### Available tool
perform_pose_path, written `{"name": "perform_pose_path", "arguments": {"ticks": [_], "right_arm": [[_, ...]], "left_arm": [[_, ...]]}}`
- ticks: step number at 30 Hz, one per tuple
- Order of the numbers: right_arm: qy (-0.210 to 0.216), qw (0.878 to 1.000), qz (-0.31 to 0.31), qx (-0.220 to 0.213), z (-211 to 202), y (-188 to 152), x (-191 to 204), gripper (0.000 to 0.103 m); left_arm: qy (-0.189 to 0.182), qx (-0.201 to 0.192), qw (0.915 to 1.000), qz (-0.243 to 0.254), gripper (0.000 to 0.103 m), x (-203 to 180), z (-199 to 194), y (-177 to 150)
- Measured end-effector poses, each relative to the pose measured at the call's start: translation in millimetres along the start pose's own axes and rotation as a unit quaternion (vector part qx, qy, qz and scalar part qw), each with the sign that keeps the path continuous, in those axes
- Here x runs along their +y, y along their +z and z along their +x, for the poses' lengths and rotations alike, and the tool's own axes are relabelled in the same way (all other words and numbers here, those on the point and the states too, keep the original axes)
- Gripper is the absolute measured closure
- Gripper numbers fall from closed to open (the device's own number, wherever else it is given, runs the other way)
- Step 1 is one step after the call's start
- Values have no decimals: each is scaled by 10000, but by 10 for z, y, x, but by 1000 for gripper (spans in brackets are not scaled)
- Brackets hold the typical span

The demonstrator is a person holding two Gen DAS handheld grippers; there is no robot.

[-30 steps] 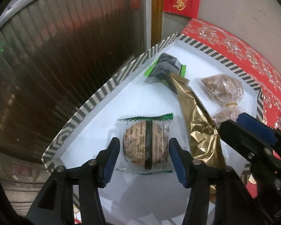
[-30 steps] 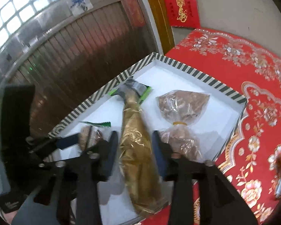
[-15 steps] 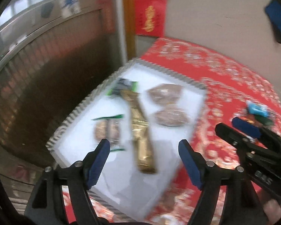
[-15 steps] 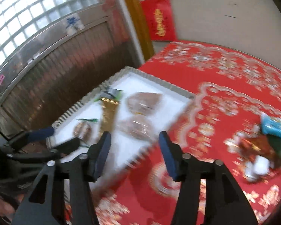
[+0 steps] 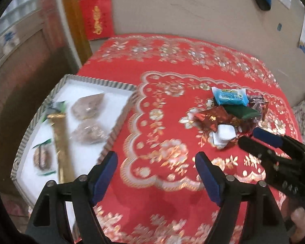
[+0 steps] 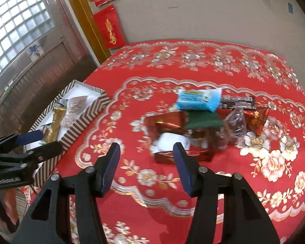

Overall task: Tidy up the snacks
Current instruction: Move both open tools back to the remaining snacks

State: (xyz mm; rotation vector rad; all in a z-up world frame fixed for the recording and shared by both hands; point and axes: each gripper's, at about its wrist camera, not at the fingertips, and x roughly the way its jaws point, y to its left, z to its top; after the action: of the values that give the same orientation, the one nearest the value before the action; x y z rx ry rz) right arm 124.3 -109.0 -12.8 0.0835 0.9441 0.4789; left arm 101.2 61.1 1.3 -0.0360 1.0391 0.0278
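Right wrist view: both grippers travel empty from the striped tray to the snack pile on the red surface. Right gripper and left gripper fingers have just been opening, nothing between them. Next move: pick one packet. Tray holds a gold bar, two clear bags and, apparently, a wrapped cookie.

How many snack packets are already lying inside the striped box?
5 visible: a round biscuit pack nearest the camera, a long gold packet down the middle, two clear bags toward the tablecloth side, and a dark-and-green packet at the far end. Blur could hide others.
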Motion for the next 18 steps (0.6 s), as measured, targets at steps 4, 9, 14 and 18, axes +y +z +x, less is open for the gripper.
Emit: {"name": "perform_pose_path", "arguments": {"ticks": [4,9,14,18], "right_arm": [[358,9991,24,205,200,66,-134,50],[507,9975,-45,481,526,68,-177,50],[-147,9927,-734,950,396,-178,-231,50],[-662,9887,-866,1027,26,-406,-457,50]], "left_arm": [[211,124,9996,143,23,-121,234,179],[108,101,9999,5,23,-69,424,429],[-211,156,9992,298,23,-266,687,627],[-288,257,9962,781,23,-569,864,692]]}}
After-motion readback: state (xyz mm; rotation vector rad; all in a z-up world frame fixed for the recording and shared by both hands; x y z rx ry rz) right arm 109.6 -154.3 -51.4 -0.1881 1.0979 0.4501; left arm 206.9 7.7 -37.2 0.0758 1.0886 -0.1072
